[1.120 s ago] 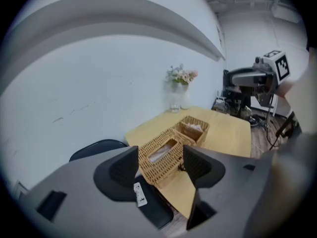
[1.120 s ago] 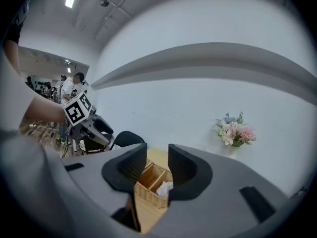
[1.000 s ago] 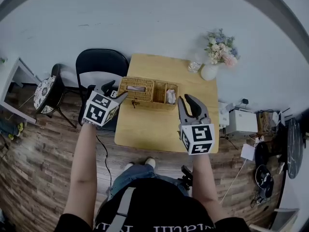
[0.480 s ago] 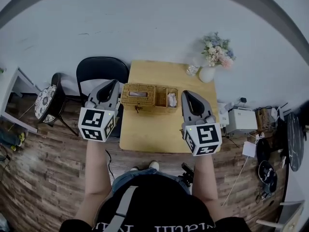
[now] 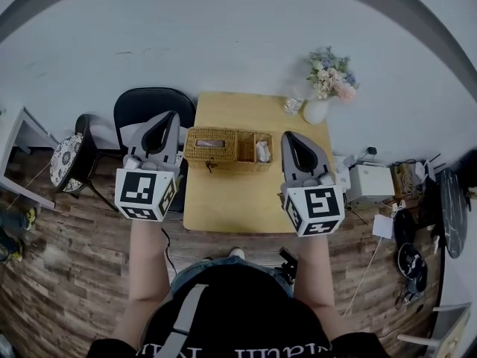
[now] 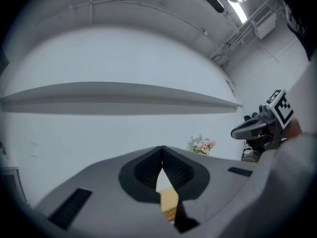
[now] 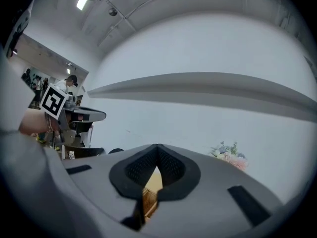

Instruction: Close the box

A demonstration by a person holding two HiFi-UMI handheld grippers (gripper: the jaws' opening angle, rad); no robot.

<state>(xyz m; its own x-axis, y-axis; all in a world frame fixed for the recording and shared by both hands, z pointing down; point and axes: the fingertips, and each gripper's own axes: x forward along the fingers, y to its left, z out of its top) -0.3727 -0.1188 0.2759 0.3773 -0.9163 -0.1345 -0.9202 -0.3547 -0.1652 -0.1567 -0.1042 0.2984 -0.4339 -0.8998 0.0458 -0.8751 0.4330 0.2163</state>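
Note:
A woven wicker box stands on the far half of a small wooden table. Its left part carries a lid with a slot; the right compartments are open-topped, with something white in one. My left gripper hangs off the table's left side, clear of the box, jaws shut and empty. To the right of the box, over the table's right edge, my right gripper is also shut and empty. In the left gripper view the left gripper points at the wall; the right gripper does likewise in its own view.
A black chair stands left of the table. A white vase with flowers and a small glass sit at the table's far right corner. On the floor, a patterned stool is at left and a white device at right.
Both grippers have pulled back from the box towards me and levelled out. Their jaws, open a second ago, have shut on nothing.

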